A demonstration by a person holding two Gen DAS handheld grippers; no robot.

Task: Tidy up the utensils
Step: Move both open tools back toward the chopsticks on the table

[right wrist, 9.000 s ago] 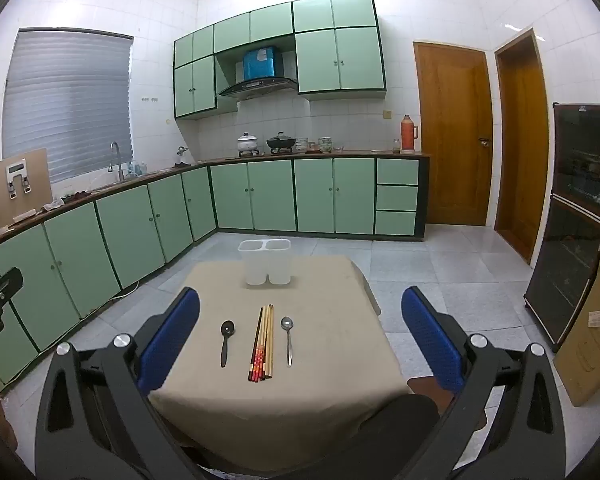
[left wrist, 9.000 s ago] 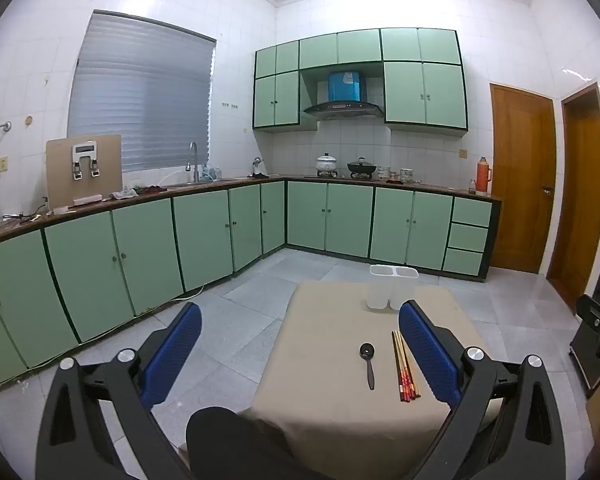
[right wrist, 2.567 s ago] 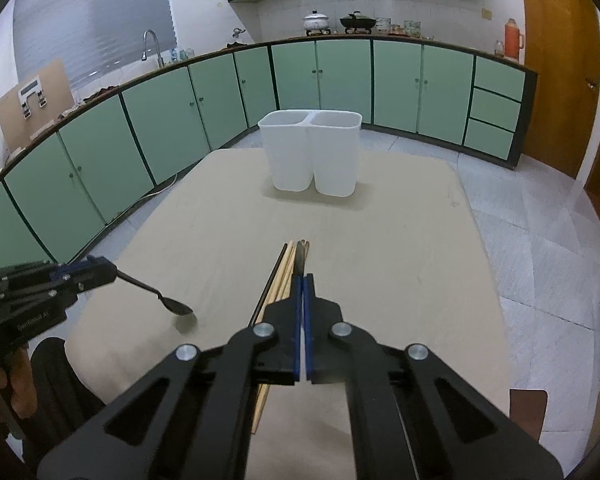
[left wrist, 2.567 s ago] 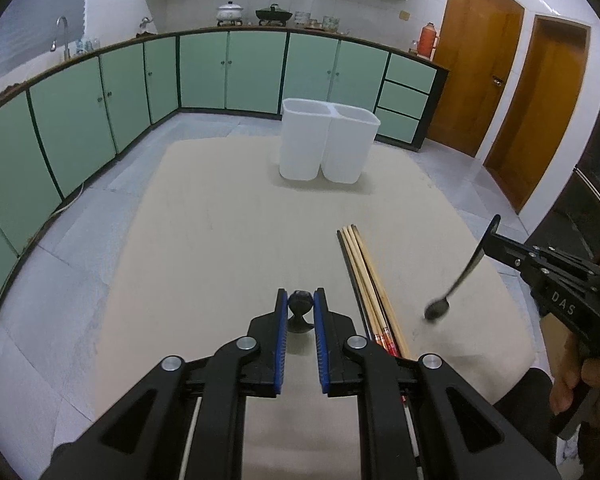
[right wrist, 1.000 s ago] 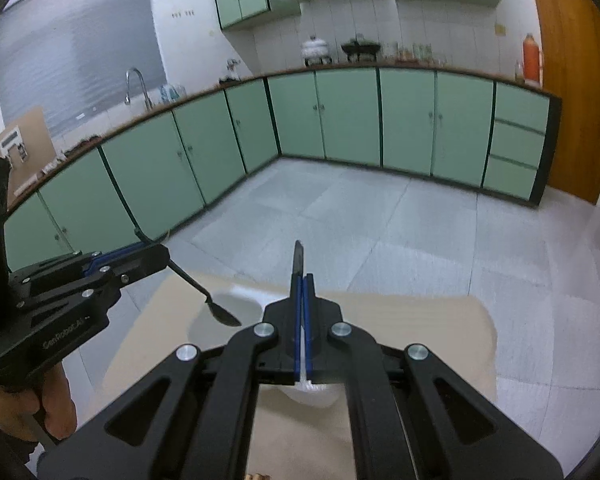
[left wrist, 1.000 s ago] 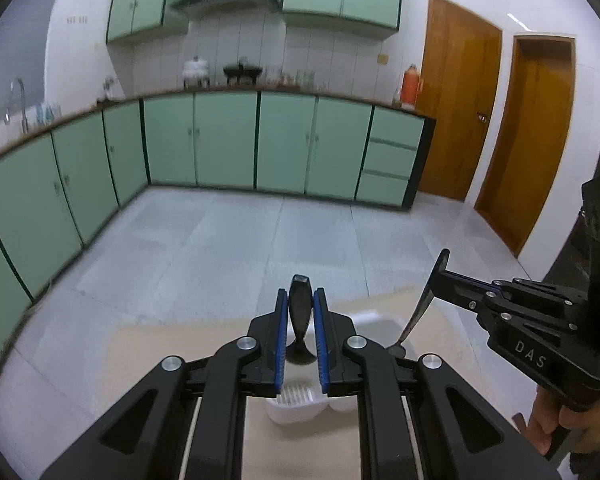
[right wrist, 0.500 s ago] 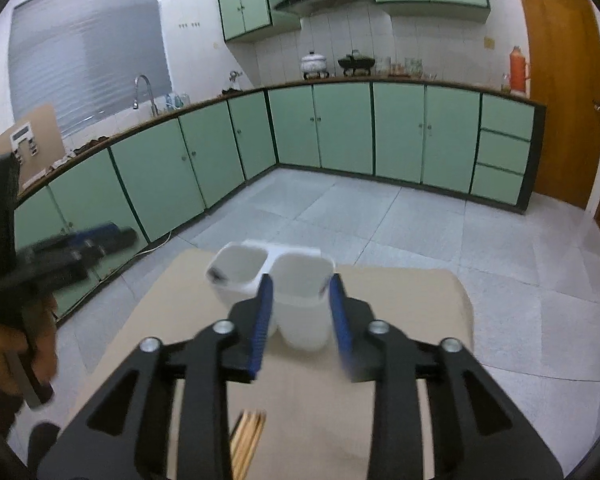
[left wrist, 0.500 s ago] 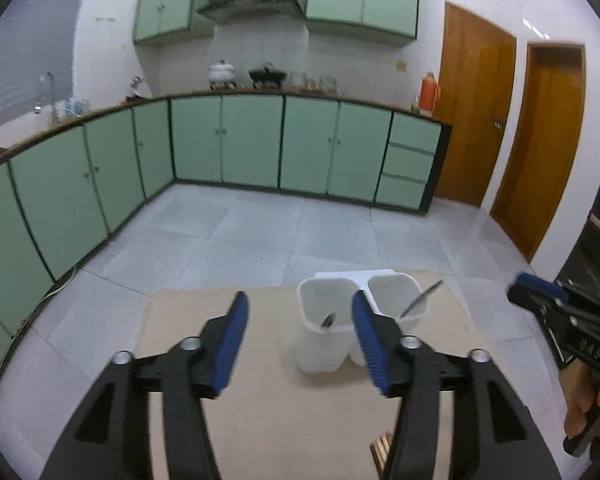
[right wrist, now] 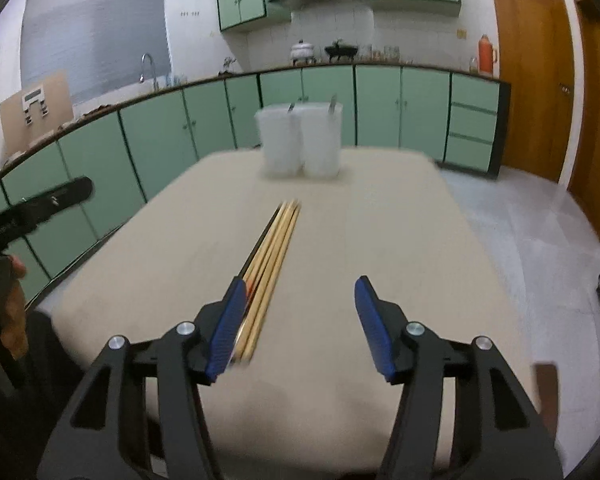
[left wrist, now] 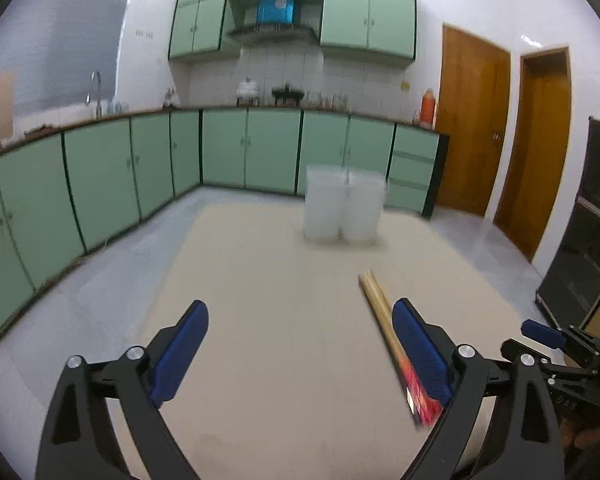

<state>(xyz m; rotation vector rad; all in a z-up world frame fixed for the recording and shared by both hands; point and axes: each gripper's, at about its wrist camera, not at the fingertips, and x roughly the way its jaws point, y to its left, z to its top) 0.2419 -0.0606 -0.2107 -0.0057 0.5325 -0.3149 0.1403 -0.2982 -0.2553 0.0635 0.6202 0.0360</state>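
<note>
A white two-compartment utensil holder (left wrist: 342, 208) stands at the far end of the beige table (left wrist: 284, 320); in the right wrist view (right wrist: 300, 142) a spoon handle sticks up from each compartment. A bundle of chopsticks (right wrist: 272, 252) lies on the table, also in the left wrist view (left wrist: 384, 320). My left gripper (left wrist: 300, 356) is open and empty above the near table, chopsticks by its right finger. My right gripper (right wrist: 300, 328) is open and empty, chopsticks by its left finger.
Green kitchen cabinets (left wrist: 100, 184) run along the left and back walls. Wooden doors (left wrist: 500, 148) are at the right. A dark cabinet (left wrist: 580, 260) stands to the right of the table. Tiled floor surrounds the table.
Both spoons were dropped into the holder about half a second ago. Both grippers have since pulled back toward the near end of the table, open and empty.
</note>
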